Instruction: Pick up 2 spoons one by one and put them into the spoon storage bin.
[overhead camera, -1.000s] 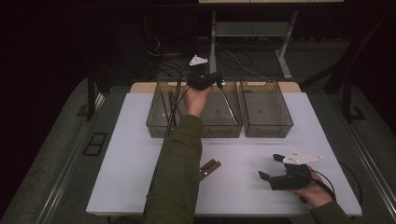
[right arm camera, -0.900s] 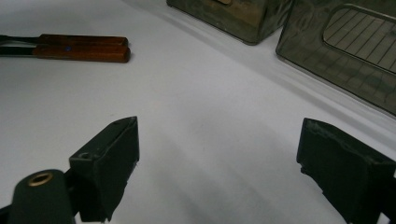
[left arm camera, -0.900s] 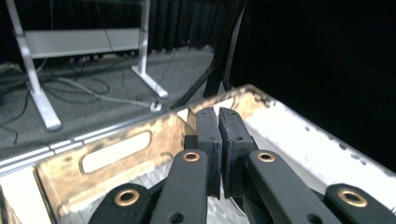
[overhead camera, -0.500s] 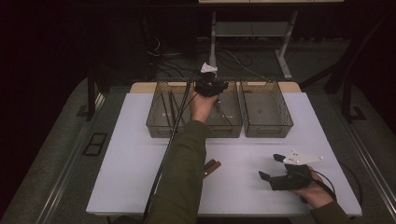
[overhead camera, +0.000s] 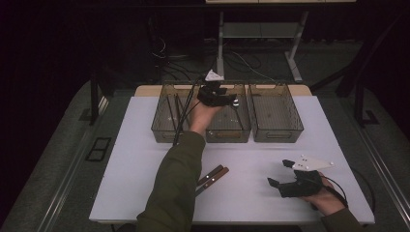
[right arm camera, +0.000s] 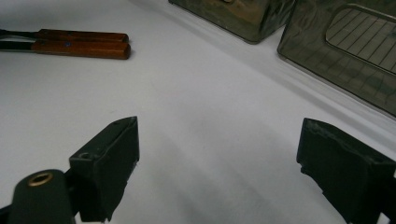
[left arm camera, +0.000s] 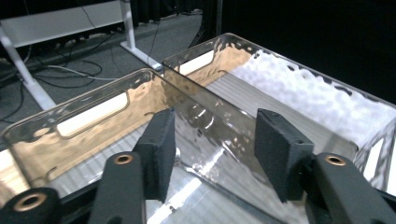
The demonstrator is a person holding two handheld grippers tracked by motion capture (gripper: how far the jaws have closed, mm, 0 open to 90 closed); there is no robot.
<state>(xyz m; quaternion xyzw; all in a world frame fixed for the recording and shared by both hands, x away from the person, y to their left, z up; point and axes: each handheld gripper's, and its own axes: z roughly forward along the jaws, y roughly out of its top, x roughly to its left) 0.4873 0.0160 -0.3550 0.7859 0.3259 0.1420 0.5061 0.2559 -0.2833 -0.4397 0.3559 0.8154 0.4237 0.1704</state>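
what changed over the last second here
The left gripper shifted to the right along the far side of the bins, from over the left bin to above the middle bin, and its jaws have just been opening with nothing between them. The right gripper stayed open on the table, and the two wooden-handled tools did not move.

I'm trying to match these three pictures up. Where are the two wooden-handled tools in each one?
High view: wooden-handled tools lie on the white table, low centre, beside the sleeve.
Left gripper view: not in it.
Right gripper view: top left, lying side by side.
Shared landmark: the clear bins.
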